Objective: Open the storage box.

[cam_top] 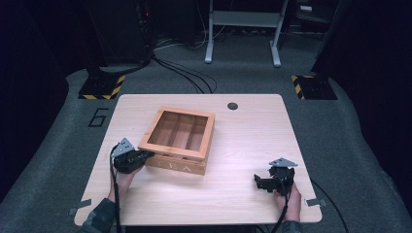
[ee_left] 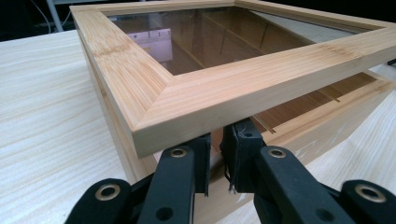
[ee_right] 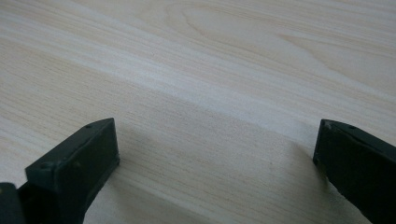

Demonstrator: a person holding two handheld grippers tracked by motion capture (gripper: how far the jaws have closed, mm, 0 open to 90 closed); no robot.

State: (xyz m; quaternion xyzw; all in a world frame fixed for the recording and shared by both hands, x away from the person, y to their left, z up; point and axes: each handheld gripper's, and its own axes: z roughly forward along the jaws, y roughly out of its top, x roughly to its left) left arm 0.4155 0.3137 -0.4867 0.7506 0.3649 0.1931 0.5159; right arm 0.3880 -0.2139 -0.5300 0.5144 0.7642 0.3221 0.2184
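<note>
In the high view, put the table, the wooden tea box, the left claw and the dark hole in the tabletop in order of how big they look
1. Table
2. Wooden tea box
3. Left claw
4. Dark hole, clearly smallest, though it lies farther from the camera.

Box [cam_top: 178,140] on table [cam_top: 252,131], between 2 claws.

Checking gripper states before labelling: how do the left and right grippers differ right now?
Jaws: the left gripper has its jaws nearly together; the right gripper has them wide apart.
Place: the left sits at the tea box, under the corner of its slightly raised lid; the right is over bare table, away from the box.
Shared: both have black jaws, and nothing is visibly clamped in either.
</note>
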